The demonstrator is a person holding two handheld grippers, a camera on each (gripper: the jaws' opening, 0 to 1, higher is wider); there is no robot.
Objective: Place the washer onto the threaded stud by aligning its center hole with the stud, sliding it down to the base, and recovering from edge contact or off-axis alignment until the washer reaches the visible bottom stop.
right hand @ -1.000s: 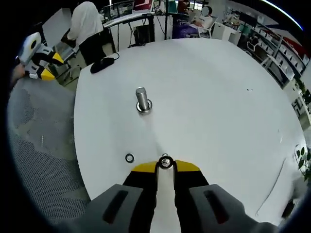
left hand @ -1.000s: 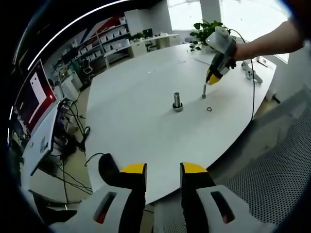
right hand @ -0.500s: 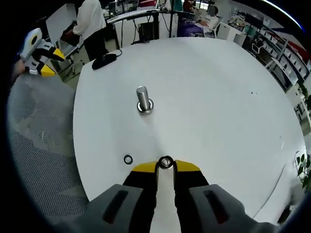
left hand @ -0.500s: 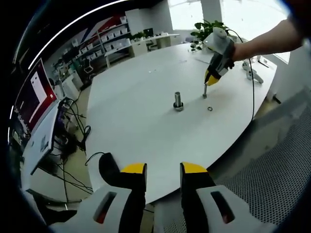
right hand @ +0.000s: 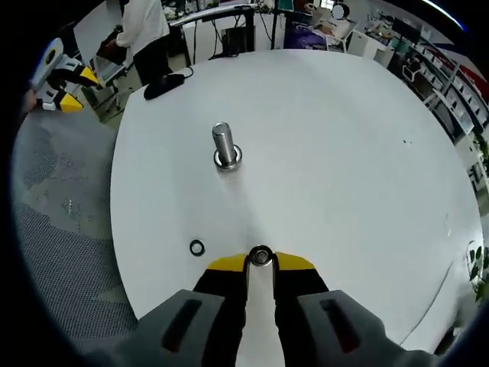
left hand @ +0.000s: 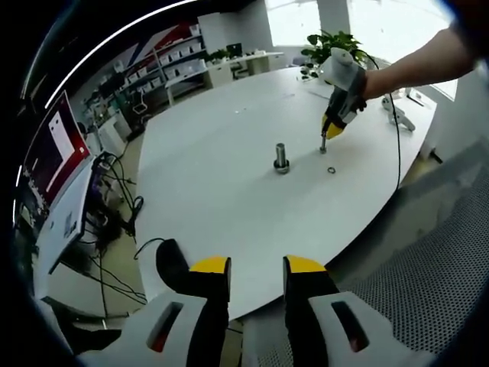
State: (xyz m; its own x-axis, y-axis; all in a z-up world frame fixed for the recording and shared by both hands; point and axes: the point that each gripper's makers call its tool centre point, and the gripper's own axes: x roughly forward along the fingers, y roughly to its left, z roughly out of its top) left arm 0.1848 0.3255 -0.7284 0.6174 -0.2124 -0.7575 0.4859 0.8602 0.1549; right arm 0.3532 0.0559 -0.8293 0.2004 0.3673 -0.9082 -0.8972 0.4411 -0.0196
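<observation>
1. Pinching a small washer [right hand: 260,255] between its jaw tips, your right gripper [right hand: 260,260] is hovering low over the white counter [right hand: 344,153].
2. Standing upright on the counter ahead of it, well apart, is the threaded stud [right hand: 223,145].
3. Lying flat just left of the jaws is a second ring [right hand: 197,247].
4. Your left gripper [left hand: 257,269] is waiting off the counter edge, jaws parted and holding nothing.
</observation>
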